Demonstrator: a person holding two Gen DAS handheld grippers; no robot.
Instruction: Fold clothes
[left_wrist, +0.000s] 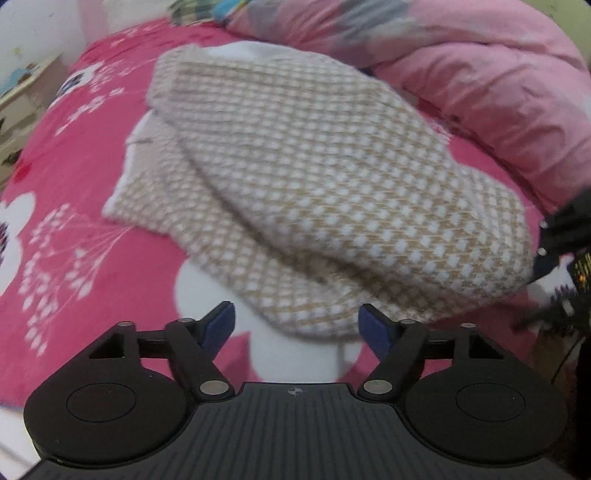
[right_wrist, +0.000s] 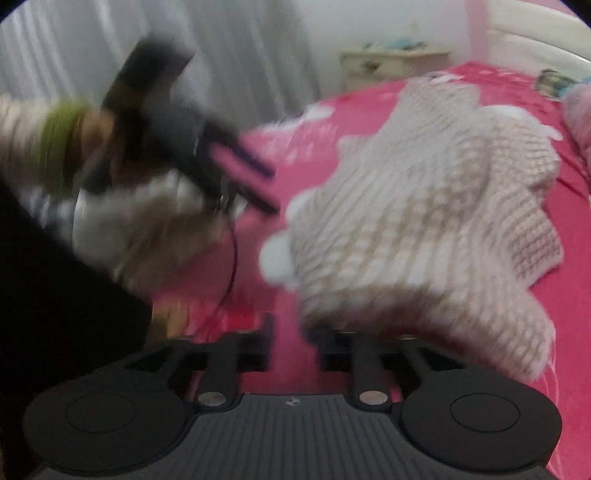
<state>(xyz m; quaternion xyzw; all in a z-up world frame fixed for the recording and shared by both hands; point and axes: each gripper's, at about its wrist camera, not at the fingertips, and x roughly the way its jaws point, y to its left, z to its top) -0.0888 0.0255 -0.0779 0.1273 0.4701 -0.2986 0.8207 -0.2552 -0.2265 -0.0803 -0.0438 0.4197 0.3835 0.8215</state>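
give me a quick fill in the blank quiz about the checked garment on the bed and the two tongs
1. The checked garment lies on a bed sheet whose main colour is ____.
2. The left tongs have their jaws ____, with nothing between them.
3. The pads on the left tongs are coloured ____.
4. Beyond the garment, a bundled quilt is coloured ____.

Missing words: pink; open; blue; pink

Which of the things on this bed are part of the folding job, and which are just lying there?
Job:
checked knit sweater
left hand-held gripper, open
right hand-held gripper

Lying about:
pink quilt
floral bedsheet
bedside cabinet
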